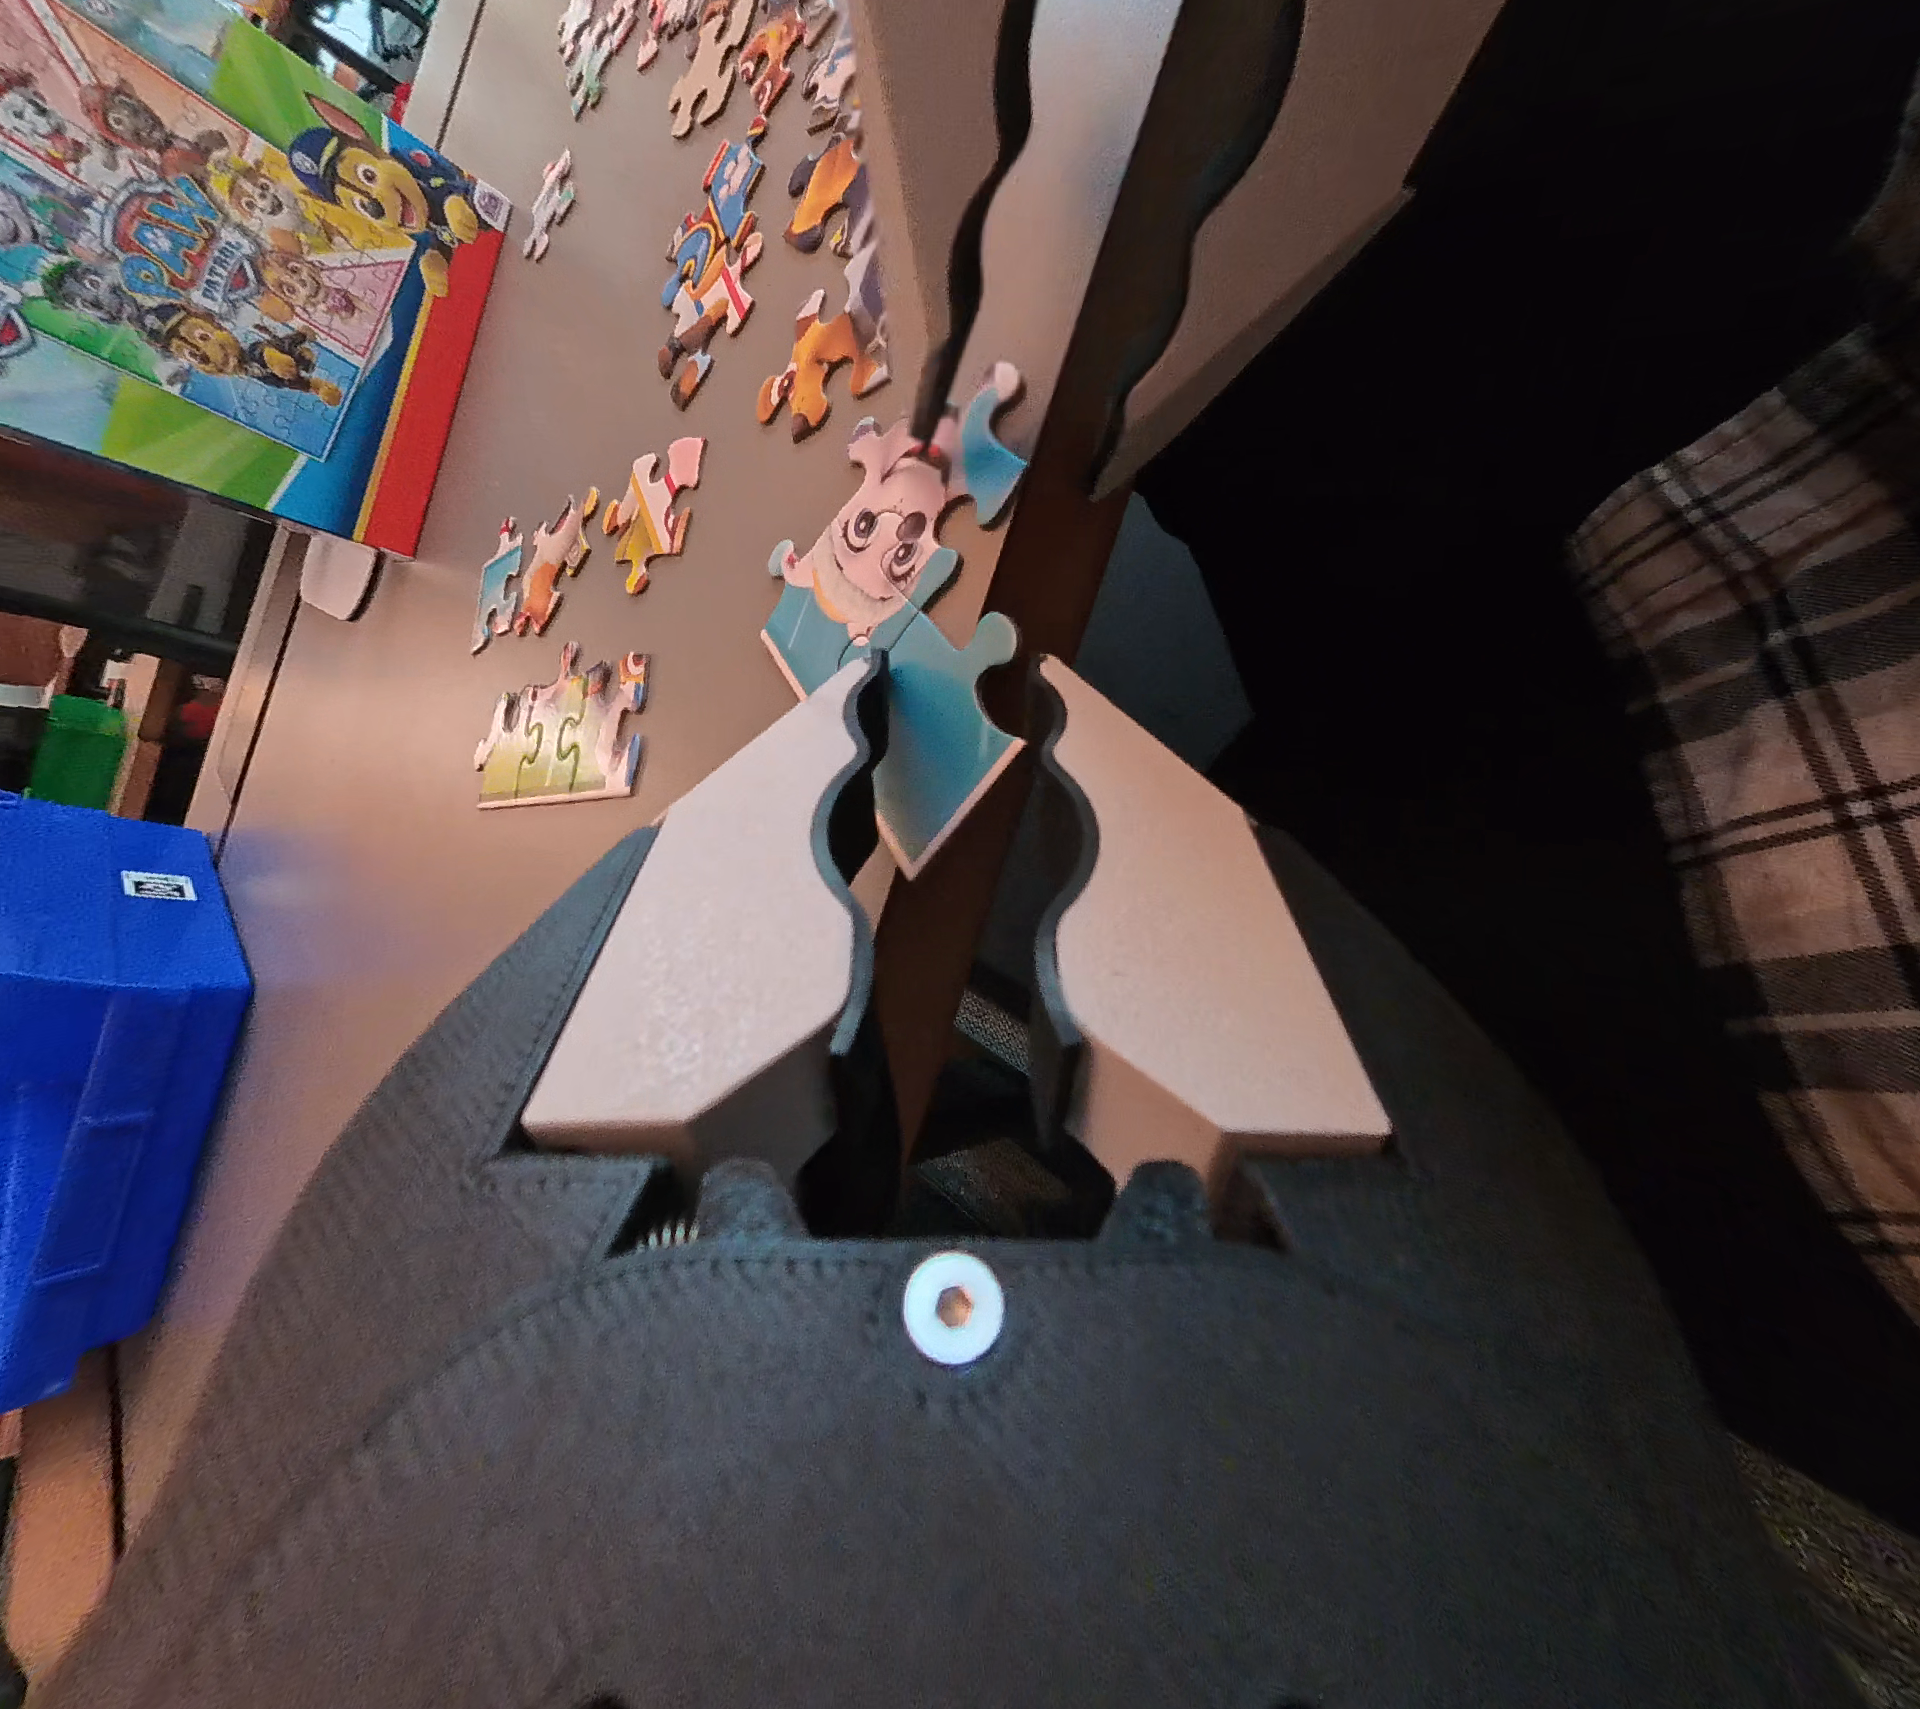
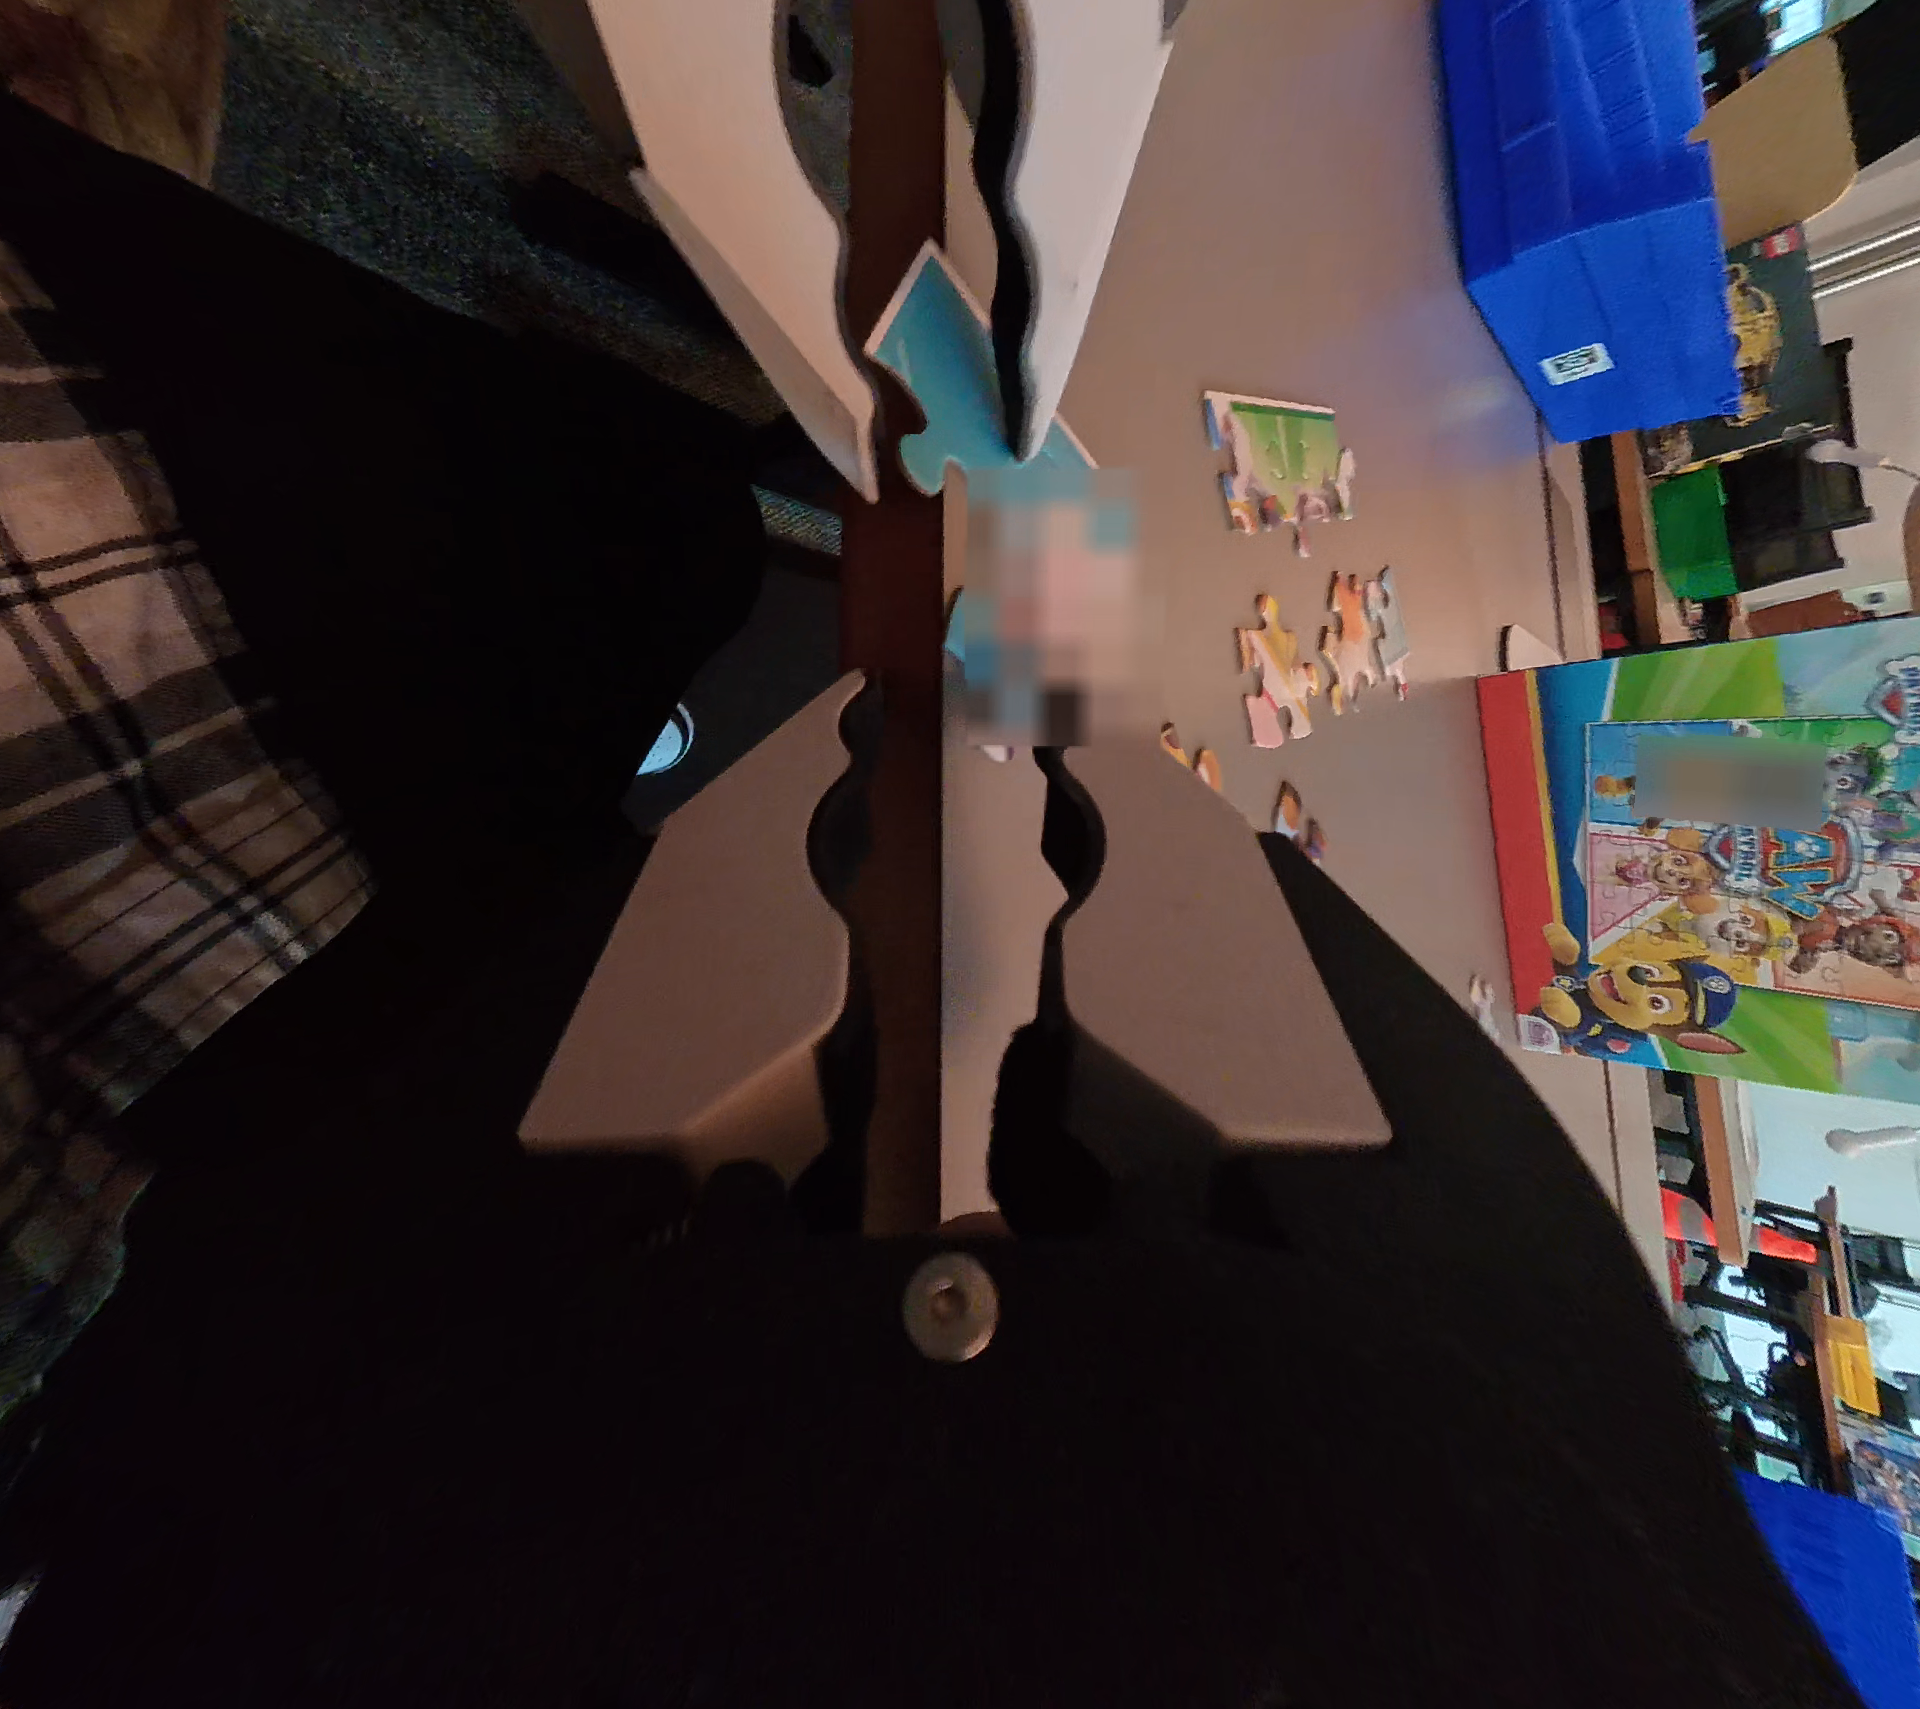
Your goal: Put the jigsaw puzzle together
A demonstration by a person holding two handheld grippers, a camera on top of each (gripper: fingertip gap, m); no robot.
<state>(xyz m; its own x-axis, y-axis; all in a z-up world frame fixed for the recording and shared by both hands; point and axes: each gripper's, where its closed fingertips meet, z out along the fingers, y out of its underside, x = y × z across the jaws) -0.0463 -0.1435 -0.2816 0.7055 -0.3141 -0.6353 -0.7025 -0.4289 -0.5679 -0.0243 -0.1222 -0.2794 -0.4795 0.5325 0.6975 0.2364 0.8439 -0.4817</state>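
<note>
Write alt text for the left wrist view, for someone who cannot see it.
The left gripper has a teal puzzle piece between its two fingers at the table's near edge, by a joined puppy-face section, where the right gripper reaches down. Loose pieces, the puzzle box and a blue bin lie beyond.

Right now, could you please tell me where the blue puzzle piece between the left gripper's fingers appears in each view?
Left wrist view: the blue puzzle piece sits centre frame, between the left gripper fingers.
Right wrist view: it shows upper centre, held by the far gripper.
Shared landmark: the puzzle box on the table.
</note>
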